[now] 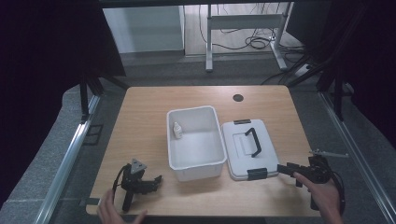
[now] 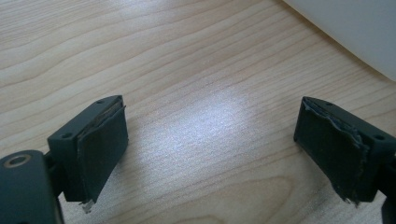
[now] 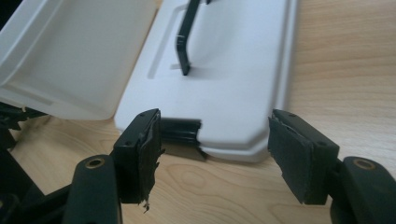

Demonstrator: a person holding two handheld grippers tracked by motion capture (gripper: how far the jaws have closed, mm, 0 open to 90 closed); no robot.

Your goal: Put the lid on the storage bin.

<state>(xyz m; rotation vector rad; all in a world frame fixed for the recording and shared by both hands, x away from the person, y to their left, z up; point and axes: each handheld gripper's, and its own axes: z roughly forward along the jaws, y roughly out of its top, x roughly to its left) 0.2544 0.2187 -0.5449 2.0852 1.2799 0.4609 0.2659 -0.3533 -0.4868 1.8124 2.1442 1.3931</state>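
A white open bin stands mid-table with a small white bottle upright in its far left corner. Its white lid lies flat to the right, with a black handle and a black latch. My left gripper rests on the table left of the bin, open, over bare wood; a hand is beside its handle. My right gripper is open and empty, held low just right of the lid's near corner. In the right gripper view the latch sits just ahead of my open right gripper.
A dark round cable hole sits near the table's far edge. Metal rails run along both sides of the table. Beyond it stand a desk frame and floor cables.
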